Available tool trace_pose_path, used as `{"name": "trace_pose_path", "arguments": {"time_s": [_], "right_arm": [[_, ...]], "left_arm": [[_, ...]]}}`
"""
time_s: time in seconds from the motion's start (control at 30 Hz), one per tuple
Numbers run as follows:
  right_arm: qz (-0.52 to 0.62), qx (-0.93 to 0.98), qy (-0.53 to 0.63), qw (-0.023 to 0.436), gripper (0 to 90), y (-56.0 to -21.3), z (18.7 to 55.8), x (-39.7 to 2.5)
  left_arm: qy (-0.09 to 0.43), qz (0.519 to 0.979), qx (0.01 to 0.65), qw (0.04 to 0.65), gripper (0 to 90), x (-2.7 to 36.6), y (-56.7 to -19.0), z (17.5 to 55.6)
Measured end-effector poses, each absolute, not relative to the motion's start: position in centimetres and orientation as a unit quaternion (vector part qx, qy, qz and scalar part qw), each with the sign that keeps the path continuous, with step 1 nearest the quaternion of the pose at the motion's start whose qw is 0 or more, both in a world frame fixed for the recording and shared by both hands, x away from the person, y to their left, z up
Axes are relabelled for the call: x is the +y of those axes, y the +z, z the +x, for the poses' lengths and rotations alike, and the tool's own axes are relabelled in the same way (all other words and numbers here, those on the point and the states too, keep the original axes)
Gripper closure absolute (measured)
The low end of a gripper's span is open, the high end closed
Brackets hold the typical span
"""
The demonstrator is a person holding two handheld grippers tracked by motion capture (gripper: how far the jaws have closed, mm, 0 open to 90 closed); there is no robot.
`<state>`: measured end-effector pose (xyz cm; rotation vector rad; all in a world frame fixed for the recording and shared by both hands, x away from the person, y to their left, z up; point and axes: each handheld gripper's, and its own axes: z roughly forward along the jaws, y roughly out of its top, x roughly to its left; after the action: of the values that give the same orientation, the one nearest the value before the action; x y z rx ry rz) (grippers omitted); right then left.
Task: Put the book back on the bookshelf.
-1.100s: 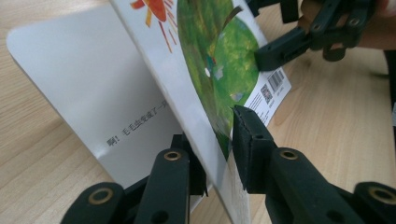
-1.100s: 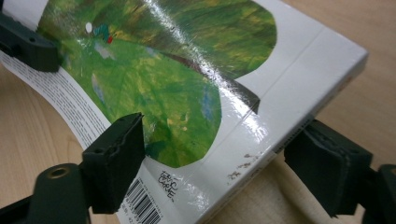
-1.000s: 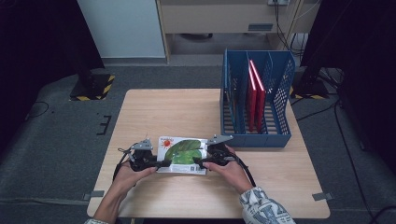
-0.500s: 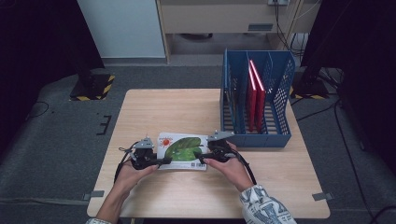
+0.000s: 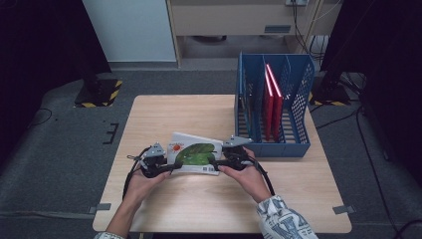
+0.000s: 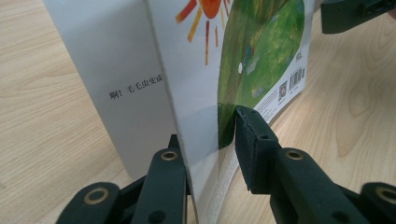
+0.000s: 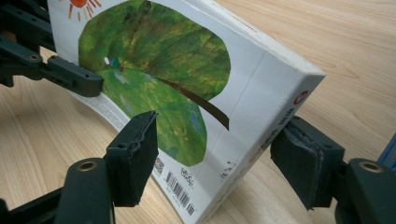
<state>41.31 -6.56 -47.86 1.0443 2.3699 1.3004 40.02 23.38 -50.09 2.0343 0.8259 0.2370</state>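
A white picture book (image 5: 194, 153) with a green leaf and an orange sun on its cover is held tilted above the wooden table (image 5: 164, 114), between my two grippers. My left gripper (image 5: 171, 167) is shut on the book's left end. In the left gripper view its jaws (image 6: 208, 128) clamp the book (image 6: 196, 70), one pad on the cover and one behind it. My right gripper (image 5: 216, 163) holds the right end. In the right gripper view its jaws (image 7: 215, 128) span the book's thick corner (image 7: 187, 70), with pads on the cover and the spine side.
A blue slotted file rack (image 5: 273, 148) stands at the table's right rear, with two red books (image 5: 271, 102) upright in it. A dark floor surrounds the table, and a cabinet stands behind it.
The book has tipped up from lying nearly flat, its far edge now raised. Both hands have stayed almost in place at its two ends.
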Motion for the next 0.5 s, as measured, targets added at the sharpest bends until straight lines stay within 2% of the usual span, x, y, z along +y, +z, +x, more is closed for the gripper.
{"name": "trace_pose_path", "arguments": {"time_s": [0.5], "right_arm": [[0.351, 0.812, 0.448, 0.131, 32.1, -47.32, 41.26, -6.59]], "left_arm": [[0.115, 0.817, 0.341, 0.45, 66.8, 23.43, -50.22, 40.42]]}}
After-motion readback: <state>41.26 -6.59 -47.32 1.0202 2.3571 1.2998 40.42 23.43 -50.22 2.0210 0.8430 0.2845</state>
